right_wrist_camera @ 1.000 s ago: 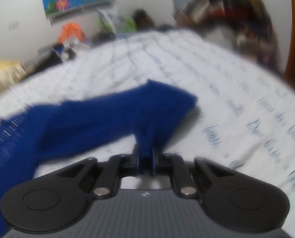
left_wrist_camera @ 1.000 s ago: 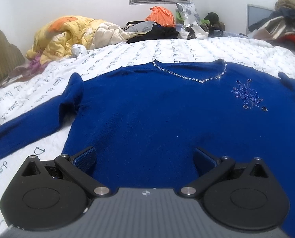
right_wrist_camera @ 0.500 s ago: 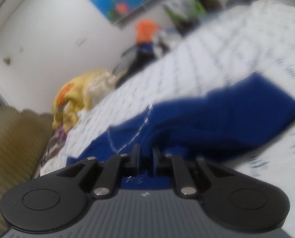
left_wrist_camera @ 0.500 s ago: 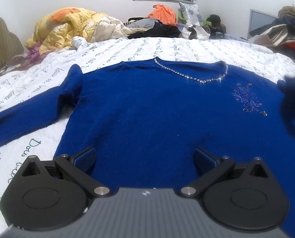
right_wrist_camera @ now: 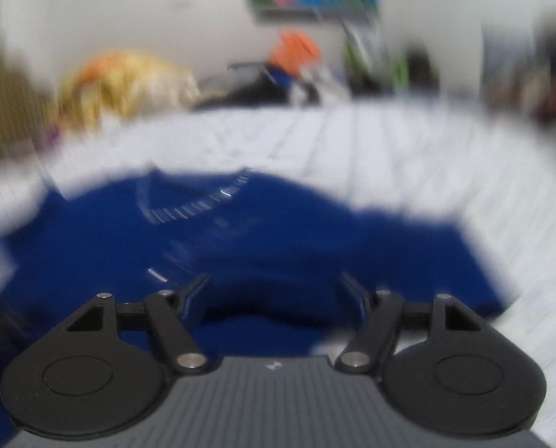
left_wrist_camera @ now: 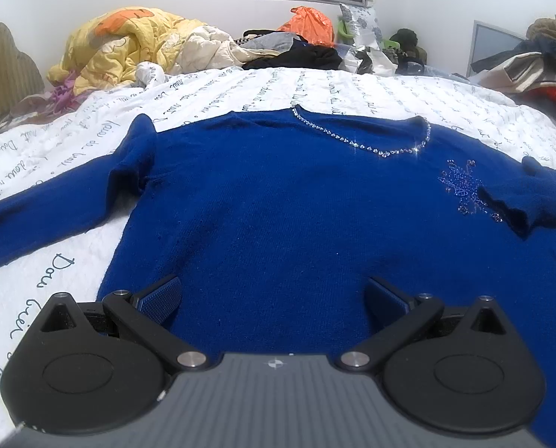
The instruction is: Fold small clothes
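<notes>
Even indoor light; left view sharp, right view motion-blurred; fisheye-bent edges.

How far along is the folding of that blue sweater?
Early. One sleeve of the blue sweater already lies folded onto the chest; the right hand-held gripper has just opened, nothing pinched. The other sleeve lies spread on the bed, body unfolded. The left hand-held gripper is open.

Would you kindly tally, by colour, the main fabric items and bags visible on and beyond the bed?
Blue: 1, the sweater
White: 1, the lettered bedspread
Yellow: 1, the bundled quilt
Orange: 1, the plastic bag
Black: 1, the dark garment
Total: 5
</notes>
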Demonstrator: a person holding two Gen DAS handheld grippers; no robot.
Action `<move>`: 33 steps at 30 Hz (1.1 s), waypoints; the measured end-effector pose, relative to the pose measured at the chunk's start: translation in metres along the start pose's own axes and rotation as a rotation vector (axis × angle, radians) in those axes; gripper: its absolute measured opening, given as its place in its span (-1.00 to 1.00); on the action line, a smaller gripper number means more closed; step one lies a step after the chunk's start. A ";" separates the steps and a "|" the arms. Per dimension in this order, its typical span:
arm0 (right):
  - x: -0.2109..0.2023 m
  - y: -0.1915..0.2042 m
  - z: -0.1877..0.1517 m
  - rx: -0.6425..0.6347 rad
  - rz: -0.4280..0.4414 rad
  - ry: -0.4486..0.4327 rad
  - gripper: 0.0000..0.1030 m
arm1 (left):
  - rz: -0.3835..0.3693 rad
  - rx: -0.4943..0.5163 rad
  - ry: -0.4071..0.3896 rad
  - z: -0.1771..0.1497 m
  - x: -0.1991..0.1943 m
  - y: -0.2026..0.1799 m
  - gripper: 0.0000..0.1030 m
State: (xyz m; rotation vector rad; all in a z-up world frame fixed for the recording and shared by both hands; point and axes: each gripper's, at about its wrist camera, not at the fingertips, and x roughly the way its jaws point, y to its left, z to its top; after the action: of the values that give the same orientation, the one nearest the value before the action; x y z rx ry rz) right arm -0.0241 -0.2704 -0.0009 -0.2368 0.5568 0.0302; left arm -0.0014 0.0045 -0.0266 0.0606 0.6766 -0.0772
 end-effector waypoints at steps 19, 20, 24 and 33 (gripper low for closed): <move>0.041 0.070 -0.011 -0.408 -0.054 -0.059 -0.74 | -0.004 -0.006 0.002 0.000 0.001 0.001 1.00; 0.038 0.065 -0.009 -0.362 -0.037 -0.063 -0.76 | -0.004 -0.006 0.002 0.000 0.001 0.001 1.00; 0.022 0.018 0.022 -0.058 0.016 -0.124 -0.79 | 0.006 0.001 -0.003 0.000 0.000 0.001 1.00; -0.039 -0.116 0.058 0.429 -0.281 -0.369 -0.81 | 0.126 0.012 -0.068 0.013 -0.008 0.025 1.00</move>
State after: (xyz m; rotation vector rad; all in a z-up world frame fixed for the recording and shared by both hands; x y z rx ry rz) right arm -0.0170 -0.3685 0.0921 0.1111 0.1493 -0.3108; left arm 0.0031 0.0291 -0.0105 0.1112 0.6033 0.0382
